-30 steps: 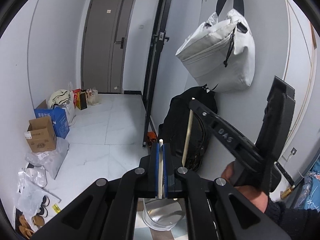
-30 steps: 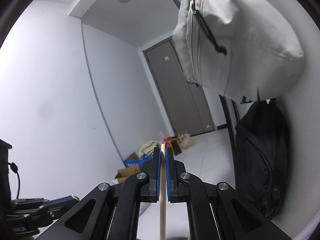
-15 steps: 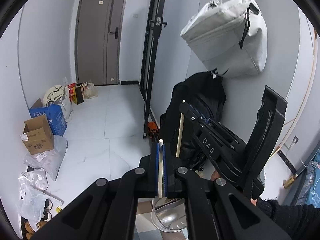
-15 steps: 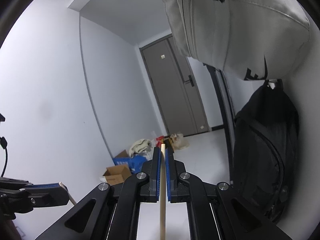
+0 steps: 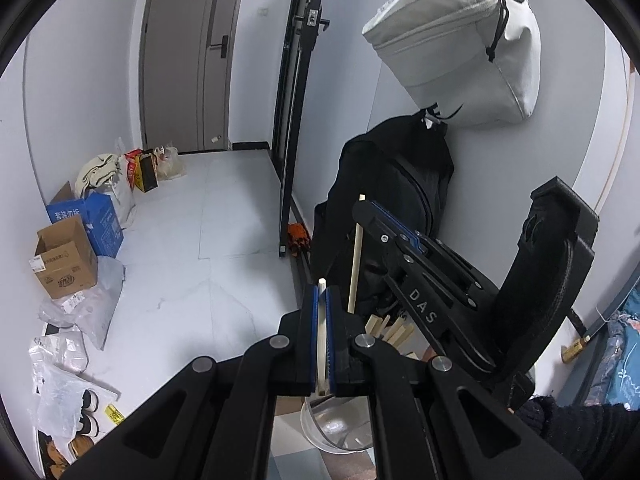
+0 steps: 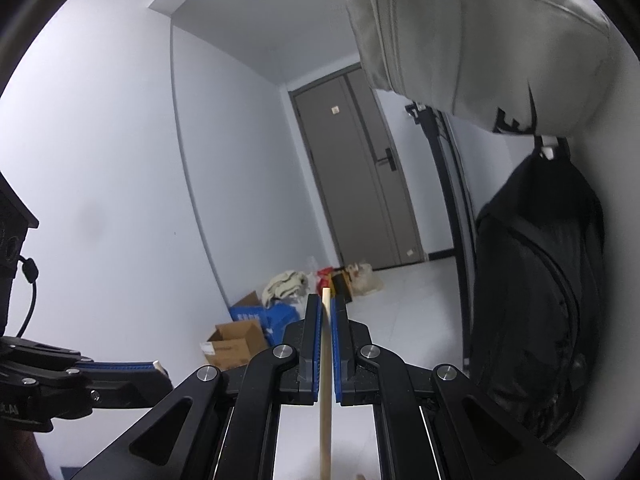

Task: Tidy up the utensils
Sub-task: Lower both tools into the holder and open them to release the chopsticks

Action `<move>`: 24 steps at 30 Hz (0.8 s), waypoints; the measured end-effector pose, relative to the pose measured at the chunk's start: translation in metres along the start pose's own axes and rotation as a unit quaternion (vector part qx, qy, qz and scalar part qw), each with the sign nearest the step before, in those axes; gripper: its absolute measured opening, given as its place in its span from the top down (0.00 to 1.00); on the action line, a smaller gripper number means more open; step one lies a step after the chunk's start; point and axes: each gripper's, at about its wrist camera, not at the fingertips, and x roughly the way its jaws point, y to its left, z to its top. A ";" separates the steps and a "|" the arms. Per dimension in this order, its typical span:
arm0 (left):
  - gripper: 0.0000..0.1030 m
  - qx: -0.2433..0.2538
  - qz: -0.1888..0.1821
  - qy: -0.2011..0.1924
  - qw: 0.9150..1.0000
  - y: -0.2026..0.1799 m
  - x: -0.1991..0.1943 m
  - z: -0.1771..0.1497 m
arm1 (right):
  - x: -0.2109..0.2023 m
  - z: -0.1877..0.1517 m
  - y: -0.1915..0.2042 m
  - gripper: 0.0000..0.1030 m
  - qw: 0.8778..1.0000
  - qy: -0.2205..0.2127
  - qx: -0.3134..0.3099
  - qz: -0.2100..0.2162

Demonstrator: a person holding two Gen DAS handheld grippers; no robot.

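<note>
My left gripper and right gripper each squeeze a chopstick. The clear cup sits at six o'clock; a tilted chopstick could miss it.

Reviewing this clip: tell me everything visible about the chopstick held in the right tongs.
The chopstick is a thin, round, pale wooden stick, plain and unmarked. It stands nearly upright between the blue pads of the right tongs, which are closed on it. Its blunt top end pokes slightly past the fingertips. In the left wrist view the same stick hangs down toward a clear container below; its lower end is hidden.
</note>
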 end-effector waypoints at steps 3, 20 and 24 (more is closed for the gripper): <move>1.00 0.000 -0.009 0.005 1.000 0.000 0.003 -0.004 | -0.005 -0.001 -0.003 0.96 1.000 0.007 0.002 0.001; 1.00 0.004 -0.062 0.045 0.997 -0.001 0.031 -0.024 | -0.043 -0.035 -0.018 0.96 0.995 0.092 -0.007 0.045; 0.99 0.010 -0.090 0.056 0.994 -0.001 0.037 -0.033 | -0.042 -0.036 -0.022 0.93 0.989 0.127 0.005 0.071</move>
